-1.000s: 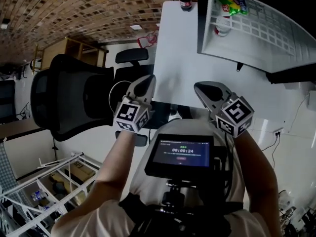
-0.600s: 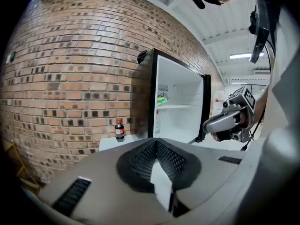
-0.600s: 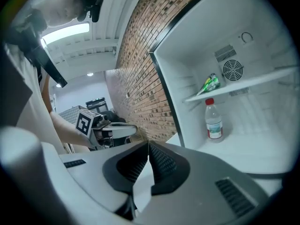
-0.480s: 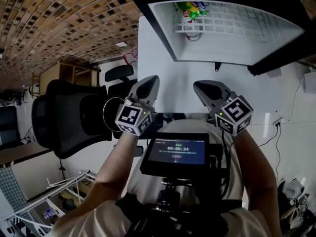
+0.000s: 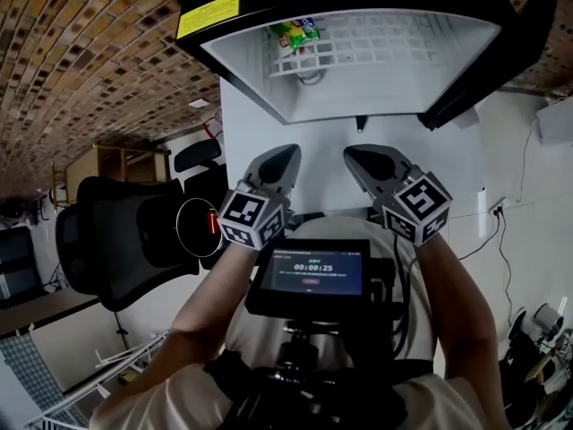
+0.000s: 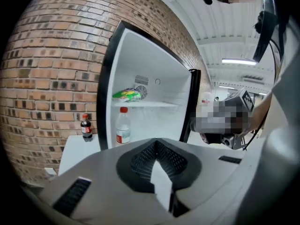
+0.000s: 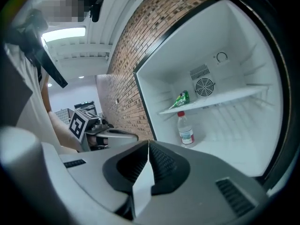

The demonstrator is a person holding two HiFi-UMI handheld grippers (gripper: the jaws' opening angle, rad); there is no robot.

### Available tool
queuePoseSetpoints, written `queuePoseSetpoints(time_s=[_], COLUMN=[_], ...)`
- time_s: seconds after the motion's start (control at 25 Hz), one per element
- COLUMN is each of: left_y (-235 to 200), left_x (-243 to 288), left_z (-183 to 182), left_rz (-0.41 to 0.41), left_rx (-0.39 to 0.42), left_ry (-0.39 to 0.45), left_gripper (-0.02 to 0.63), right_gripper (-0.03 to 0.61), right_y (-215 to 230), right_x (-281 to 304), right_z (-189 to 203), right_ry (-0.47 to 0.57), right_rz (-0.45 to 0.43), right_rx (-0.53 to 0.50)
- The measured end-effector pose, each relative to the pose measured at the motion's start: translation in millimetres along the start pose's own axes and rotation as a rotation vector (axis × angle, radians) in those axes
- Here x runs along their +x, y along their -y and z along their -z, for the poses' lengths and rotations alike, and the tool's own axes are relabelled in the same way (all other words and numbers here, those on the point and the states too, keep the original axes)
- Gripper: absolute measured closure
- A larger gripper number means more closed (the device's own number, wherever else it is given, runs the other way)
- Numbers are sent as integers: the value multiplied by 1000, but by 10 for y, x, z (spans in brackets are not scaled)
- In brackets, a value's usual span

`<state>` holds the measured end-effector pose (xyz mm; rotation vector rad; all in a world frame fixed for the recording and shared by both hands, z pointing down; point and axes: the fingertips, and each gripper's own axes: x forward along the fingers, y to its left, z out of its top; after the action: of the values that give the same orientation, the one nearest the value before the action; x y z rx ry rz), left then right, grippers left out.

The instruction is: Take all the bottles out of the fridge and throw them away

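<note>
1. Head view: the left tool (image 5: 285, 158) and the right tool (image 5: 356, 155) are held side by side, pointing at the open fridge (image 5: 385, 92) and well apart from everything inside it.
2. Left gripper view: the left tool's jaws are pressed together at the tips, with nothing between them.
3. Right gripper view: the right tool's jaws also meet tip to tip and are empty.
4. A clear bottle (image 7: 186, 129) with a red cap stands upright on the fridge floor, under the white shelf (image 7: 225, 96).
5. A green packet (image 7: 182, 99) lies on that shelf, above the clear bottle.
6. A dark cola bottle (image 6: 86, 127) with a red cap stands upright on the white table (image 6: 75, 151), just beside the fridge's outer wall.
7. A black office chair (image 5: 125, 240) stands left of the person, and a small screen (image 5: 311, 271) sits below the tools.
</note>
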<state>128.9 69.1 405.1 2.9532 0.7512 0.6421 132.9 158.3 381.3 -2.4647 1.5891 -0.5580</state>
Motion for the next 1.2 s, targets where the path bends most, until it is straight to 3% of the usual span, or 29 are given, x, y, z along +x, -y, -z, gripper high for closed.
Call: queuePoseSetpoints(time_s=[0.4,0.68,0.84,0.96,1.2], left_y=[522,775,713,590,606], left_x=[342,448,452,482,508], left_z=[-203,-177,-244,-210,-206], left_rz=[111,167,126,98,66], left_rx=[1,15,59,-8,15], left_ry=[9,4,9,4,-16], left_gripper=[614,614,612,604,597], right_gripper=[575,575,575,575,575], right_y=[305,380,409,430,452], right_x=[-413,-523,-479,-424,-452], right_z=[12,37,44,59,27], right_ry=[26,34,28,25,35], right_rz=[75,74,64,58,49], right_rx=[17,33,39,43,35])
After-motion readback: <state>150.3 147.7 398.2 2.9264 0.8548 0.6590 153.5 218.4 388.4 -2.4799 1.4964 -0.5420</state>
